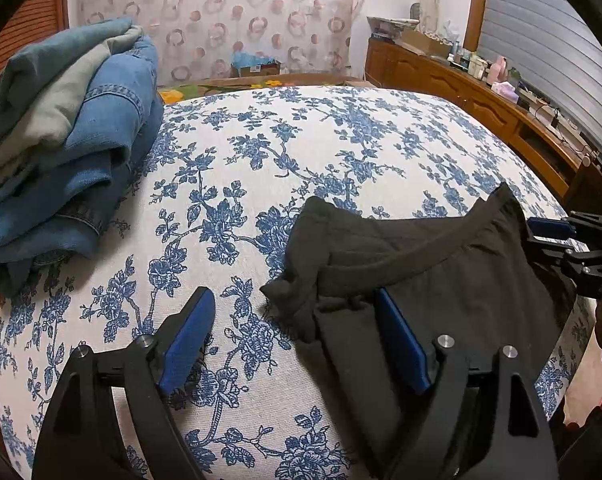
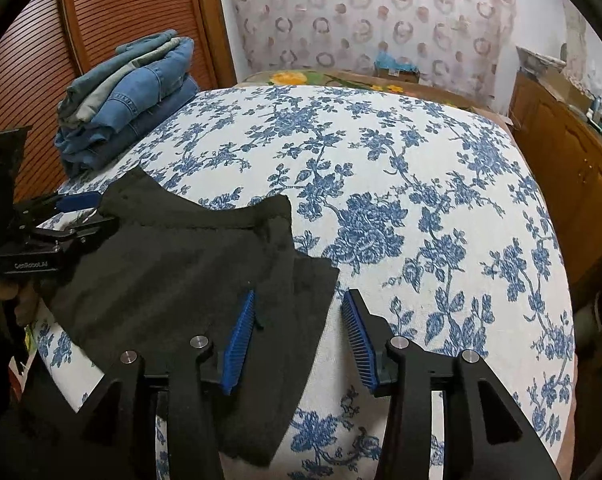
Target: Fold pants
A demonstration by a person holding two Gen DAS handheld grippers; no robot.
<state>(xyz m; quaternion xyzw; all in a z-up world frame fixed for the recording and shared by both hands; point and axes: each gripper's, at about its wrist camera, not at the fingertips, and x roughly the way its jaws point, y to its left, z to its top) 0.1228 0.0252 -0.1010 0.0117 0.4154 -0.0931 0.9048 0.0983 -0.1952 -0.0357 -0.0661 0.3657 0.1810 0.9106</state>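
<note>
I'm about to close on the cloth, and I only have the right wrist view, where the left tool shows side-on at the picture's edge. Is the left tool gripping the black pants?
Observer: No. The left tool stands wide open with nothing pinched. One finger lies over the black fabric pants, the other over the bare blue-and-white floral bedspread.
Operator: What does the pants' edge look like beside it?
Observer: The corner between its fingers is bunched into small ruffles, not lying flat.
</note>
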